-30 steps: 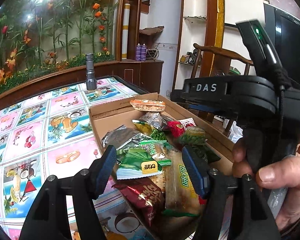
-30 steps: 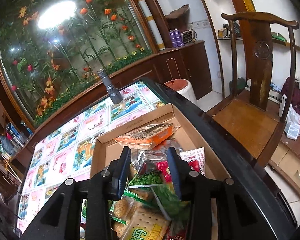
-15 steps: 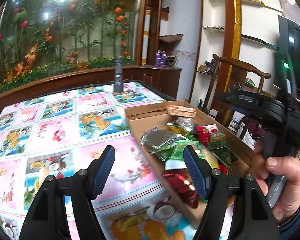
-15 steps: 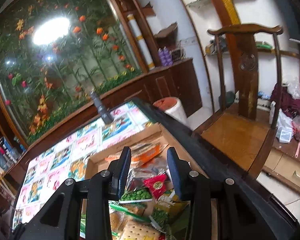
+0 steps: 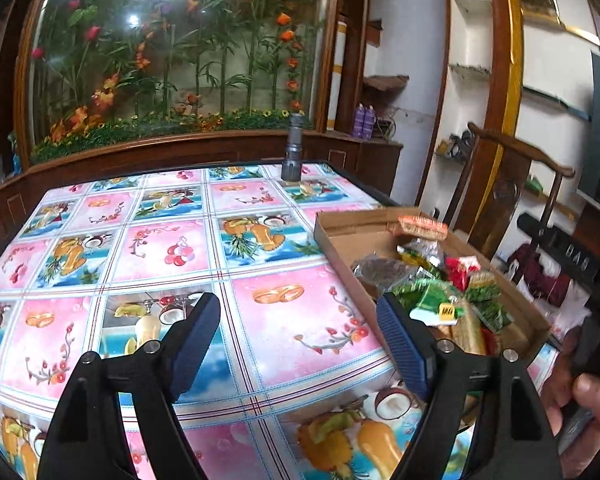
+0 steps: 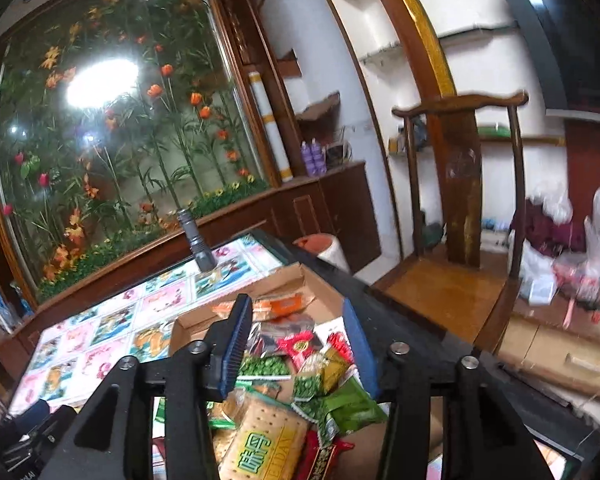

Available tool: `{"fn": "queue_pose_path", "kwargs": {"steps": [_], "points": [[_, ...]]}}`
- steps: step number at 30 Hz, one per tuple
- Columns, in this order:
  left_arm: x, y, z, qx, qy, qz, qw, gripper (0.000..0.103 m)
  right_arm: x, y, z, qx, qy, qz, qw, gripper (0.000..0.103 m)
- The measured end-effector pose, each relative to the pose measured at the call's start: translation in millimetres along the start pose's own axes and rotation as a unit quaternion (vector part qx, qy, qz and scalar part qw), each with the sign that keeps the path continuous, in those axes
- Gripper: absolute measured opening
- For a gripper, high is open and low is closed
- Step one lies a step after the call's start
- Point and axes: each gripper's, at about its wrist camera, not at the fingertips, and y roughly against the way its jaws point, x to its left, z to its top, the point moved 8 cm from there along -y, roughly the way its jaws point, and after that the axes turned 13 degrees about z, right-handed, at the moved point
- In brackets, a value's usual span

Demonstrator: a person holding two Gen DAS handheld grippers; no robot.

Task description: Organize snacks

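While the left gripper [image 5: 298, 340] hangs over the bench [image 5: 160, 248] to the left of the box [image 5: 340, 226], its fingers [image 5: 198, 332] stand wide apart with nothing between them, pointing level toward the far edge where a grey torch [image 5: 293, 148] stands upright. Only bare patterned cloth lies under that gap. At the right of the box in this view, a hand [image 5: 584, 412] grips the black handle of the other tool, thumb forward.

The right gripper [image 6: 296, 344] hovers above the box [image 6: 320, 292], tilted down toward its contents, fingers [image 6: 236, 340] apart and holding nothing. The snacks [image 6: 300, 364] lie heaped inside the box: an orange pack [image 6: 278, 306] at the far end, a red pack [image 6: 298, 344] and green packs [image 6: 262, 368] in the middle, a cracker pack [image 6: 264, 440] nearest the camera. Whether the fingertips touch the heap I cannot tell.

The box sits at the bench's right edge, and beyond that edge stands a wooden chair [image 6: 464, 184]. Behind the box, past the torch, a glass case of flowers [image 6: 112, 140] fills the wall.
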Motion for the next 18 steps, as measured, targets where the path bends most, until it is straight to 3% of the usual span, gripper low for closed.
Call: {"fn": "queue_pose_path", "kwargs": {"steps": [8, 18], "points": [[-15, -2, -8, -0.011, -0.053, 0.019, 0.9984, 0.085, -7, -7, -6, 0.020, -0.012, -0.006, 1.000, 0.056], [-19, -5, -13, 0.000, -0.071, 0.026, 0.9972, 0.093, 11, 21, -9, -0.001, 0.028, -0.009, 1.000, 0.073]]}}
